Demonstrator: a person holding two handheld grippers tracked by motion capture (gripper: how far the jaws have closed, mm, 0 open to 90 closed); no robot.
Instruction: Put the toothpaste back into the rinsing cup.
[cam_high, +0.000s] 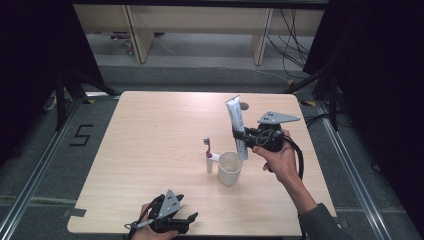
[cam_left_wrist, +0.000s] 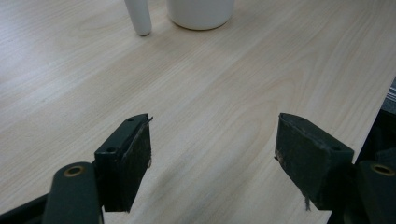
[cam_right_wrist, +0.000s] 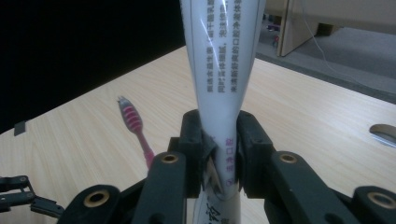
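A white toothpaste tube (cam_high: 235, 120) (cam_right_wrist: 224, 79) stands upright above the table, with my right gripper (cam_high: 239, 135) (cam_right_wrist: 219, 135) shut on its lower part. Its bottom end hangs close to the right rim of a white cup (cam_high: 229, 168) (cam_left_wrist: 201, 11). A pink and white toothbrush (cam_high: 208, 152) (cam_right_wrist: 134, 125) is just left of the cup, bristle head pointing away from me. Its white handle end (cam_left_wrist: 138, 18) touches the table. My left gripper (cam_high: 187, 207) (cam_left_wrist: 212, 140) rests open near the table's front edge, with nothing between its jaws.
A small grey object (cam_high: 244, 106) (cam_right_wrist: 385, 133) lies on the wooden table (cam_high: 150, 150) behind the tube. Black curtains flank both sides. Beyond the far edge are wooden furniture legs and cables on the floor.
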